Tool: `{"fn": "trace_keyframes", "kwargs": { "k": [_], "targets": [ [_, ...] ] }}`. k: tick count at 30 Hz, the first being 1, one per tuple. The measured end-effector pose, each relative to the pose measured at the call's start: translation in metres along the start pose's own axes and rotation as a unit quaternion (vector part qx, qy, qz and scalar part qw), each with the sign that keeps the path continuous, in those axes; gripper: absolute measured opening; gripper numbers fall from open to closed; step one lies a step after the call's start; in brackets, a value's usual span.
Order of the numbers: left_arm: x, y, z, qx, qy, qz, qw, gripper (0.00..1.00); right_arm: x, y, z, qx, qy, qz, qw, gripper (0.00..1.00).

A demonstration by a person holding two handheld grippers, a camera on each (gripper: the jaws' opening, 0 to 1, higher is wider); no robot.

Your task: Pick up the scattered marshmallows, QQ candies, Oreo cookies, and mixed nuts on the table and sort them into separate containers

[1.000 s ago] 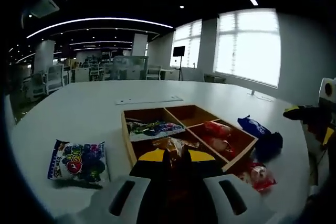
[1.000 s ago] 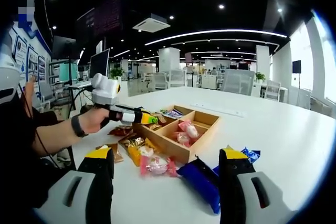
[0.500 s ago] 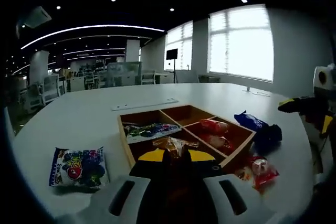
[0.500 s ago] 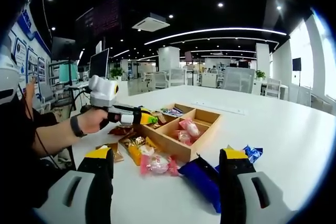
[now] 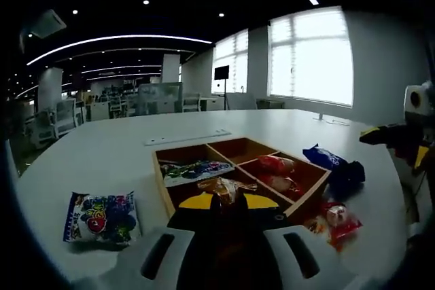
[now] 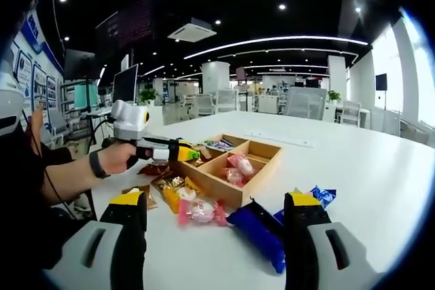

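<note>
My left gripper [image 5: 226, 198] is shut on a gold-wrapped nut packet [image 5: 224, 187], held just above the near-left compartment of the wooden tray [image 5: 161, 181]. A colourful candy pack [image 5: 197, 167] lies in the far-left compartment and red-wrapped sweets [image 5: 279, 171] in the right one. A QQ candy bag [image 5: 102, 215] lies on the table to the left. My right gripper [image 6: 215, 202] is open above a pink-wrapped packet [image 6: 200, 211], with a blue Oreo pack [image 6: 255, 231] beside it. From this side a hand holds the left gripper [image 6: 178, 153] over the tray [image 6: 265, 171].
Blue Oreo packs [image 5: 329, 161] and a red-and-white packet [image 5: 336, 215] lie right of the tray. Gold and brown packets [image 6: 166, 186] lie by the tray's near corner, another blue pack [image 6: 323, 196] farther right. The white table [image 5: 102, 140] stretches behind the tray.
The left gripper view has tilted and shifted a little, with the gold packet still gripped. The right gripper stays open over the same packets.
</note>
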State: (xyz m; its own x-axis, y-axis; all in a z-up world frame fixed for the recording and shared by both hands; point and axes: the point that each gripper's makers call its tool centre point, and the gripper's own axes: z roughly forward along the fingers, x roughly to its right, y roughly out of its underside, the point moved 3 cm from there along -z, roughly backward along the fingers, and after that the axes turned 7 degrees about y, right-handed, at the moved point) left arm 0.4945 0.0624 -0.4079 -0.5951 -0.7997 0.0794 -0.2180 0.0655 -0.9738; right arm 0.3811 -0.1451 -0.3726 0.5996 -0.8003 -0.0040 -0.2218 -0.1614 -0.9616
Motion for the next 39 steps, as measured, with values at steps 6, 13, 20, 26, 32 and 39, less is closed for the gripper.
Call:
{"fn": "trace_keyframes", "kwargs": {
  "k": [6,13,20,26,32,39],
  "targets": [
    [0.002,-0.001,-0.001,0.006,0.004,0.023,0.9997,0.19,0.000,0.000,0.001,0.001,0.000,0.000,1.0000,0.79],
    [0.003,-0.001,-0.001,0.006,0.006,0.027,0.9996,0.19,0.000,0.001,0.000,0.000,0.001,0.000,1.0000,0.79],
    [0.004,-0.001,-0.001,0.006,0.006,0.024,0.9997,0.19,0.000,0.004,0.001,-0.002,0.000,0.003,1.0000,0.79],
    [0.006,-0.001,-0.002,0.003,0.007,0.026,0.9996,0.19,0.000,0.003,0.001,0.000,0.000,0.003,1.0000,0.78],
    [0.008,-0.001,-0.003,0.000,0.008,0.034,0.9994,0.19,0.001,0.004,-0.001,0.001,0.001,0.004,1.0000,0.78],
    [0.010,-0.001,-0.004,0.001,0.007,0.034,0.9994,0.19,0.002,0.005,-0.002,-0.001,0.001,0.003,1.0000,0.78]
  ]
}}
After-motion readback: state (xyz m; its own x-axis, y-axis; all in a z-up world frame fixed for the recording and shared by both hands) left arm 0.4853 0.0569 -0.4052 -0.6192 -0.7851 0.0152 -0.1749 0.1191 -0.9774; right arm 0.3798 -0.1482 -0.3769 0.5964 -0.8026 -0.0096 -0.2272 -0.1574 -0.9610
